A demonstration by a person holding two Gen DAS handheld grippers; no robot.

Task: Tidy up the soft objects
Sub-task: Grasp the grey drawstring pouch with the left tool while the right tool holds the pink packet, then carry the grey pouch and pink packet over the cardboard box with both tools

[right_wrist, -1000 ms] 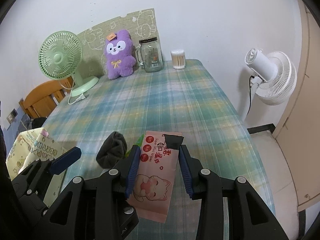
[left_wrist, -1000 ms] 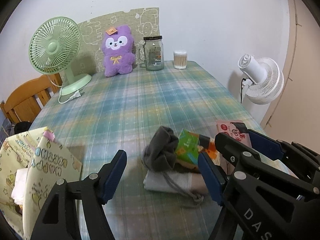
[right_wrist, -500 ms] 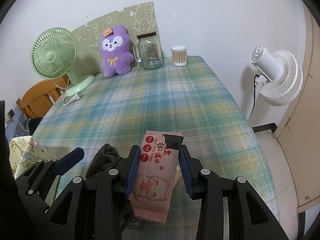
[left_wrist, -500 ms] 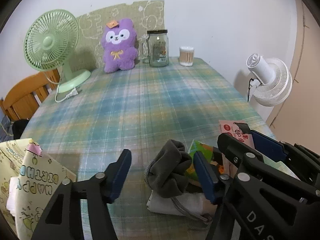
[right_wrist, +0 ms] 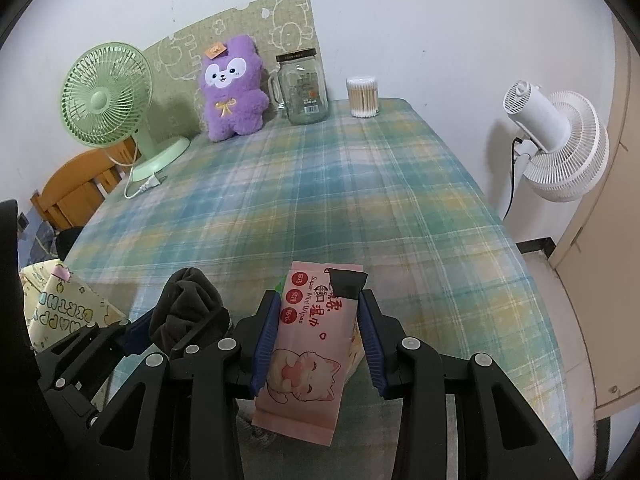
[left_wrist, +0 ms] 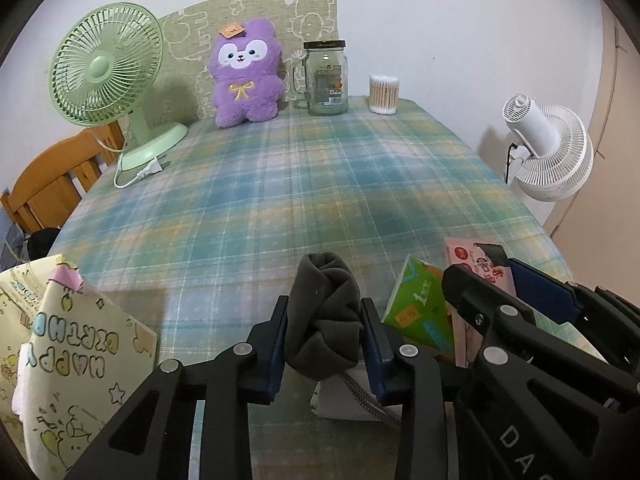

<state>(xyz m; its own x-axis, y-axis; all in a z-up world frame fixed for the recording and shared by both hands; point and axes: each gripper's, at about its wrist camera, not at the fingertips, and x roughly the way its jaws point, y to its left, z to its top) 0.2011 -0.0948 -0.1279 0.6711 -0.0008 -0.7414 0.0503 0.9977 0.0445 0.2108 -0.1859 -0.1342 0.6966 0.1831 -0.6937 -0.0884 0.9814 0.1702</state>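
The left gripper, open a moment ago, now pinches the dark grey rolled fabric bundle directly between its fingers (seemingly ready to lift), while just to its right the right gripper stays clamped on the pink flat wet-wipes pack, beyond both only plaid tablecloth.

Between our left tongs we see a matt, soft dark-grey cloth bundle, and just right of it a glossy green packet. Our right tongs, matt black plastic with blue pads, flank a smooth, slightly shiny pink wipes pack. Ahead of both we have a woven plaid tablecloth, a fuzzy purple plush, a clear glass jar and, off left, printed paper.
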